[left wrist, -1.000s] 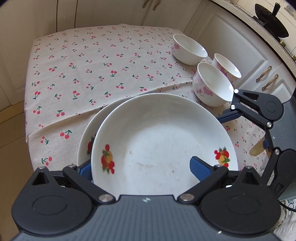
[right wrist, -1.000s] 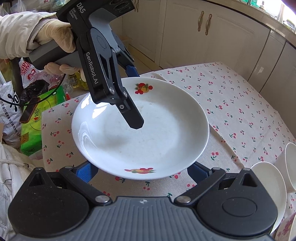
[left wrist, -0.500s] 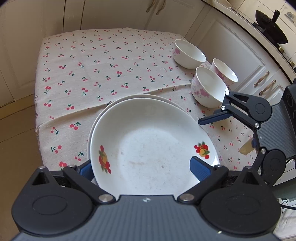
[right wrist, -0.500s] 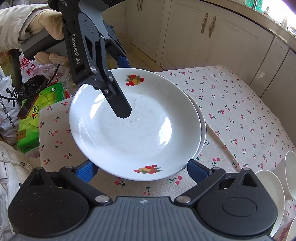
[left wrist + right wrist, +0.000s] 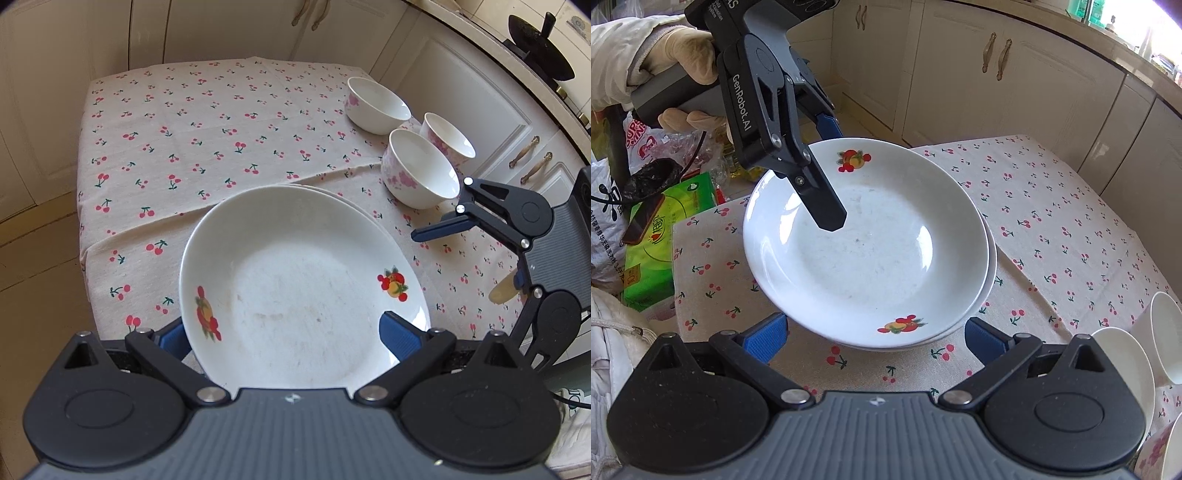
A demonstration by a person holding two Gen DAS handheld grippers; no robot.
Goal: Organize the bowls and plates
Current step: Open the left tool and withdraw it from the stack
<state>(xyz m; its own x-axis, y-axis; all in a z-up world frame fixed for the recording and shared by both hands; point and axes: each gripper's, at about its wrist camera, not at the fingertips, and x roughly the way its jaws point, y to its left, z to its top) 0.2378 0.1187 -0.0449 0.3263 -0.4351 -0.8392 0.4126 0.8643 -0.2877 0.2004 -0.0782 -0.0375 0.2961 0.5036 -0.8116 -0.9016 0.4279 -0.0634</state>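
Note:
A white plate with fruit prints (image 5: 295, 291) (image 5: 864, 251) lies on a second plate (image 5: 991, 258) on the cherry-print cloth (image 5: 192, 147). My left gripper (image 5: 284, 328) has one finger over the plate's inside and one under its near rim; its upper finger (image 5: 823, 206) shows in the right wrist view. Whether it still pinches the rim I cannot tell. My right gripper (image 5: 875, 332) is open and empty, just short of the plates' edge; it also shows in the left wrist view (image 5: 443, 229). Three white bowls with pink flowers (image 5: 421, 173) stand beyond.
The cloth-covered table (image 5: 1071, 221) ends close behind the plates near my left hand. A green box (image 5: 653, 236) and plastic bags (image 5: 613, 206) lie off that edge. Cream cabinets (image 5: 960, 81) surround the table. A dark wok (image 5: 539, 44) sits on the counter.
The left gripper has lowered the top plate onto the lower plate and shifted it so the two nearly line up. The right gripper has drawn back a little.

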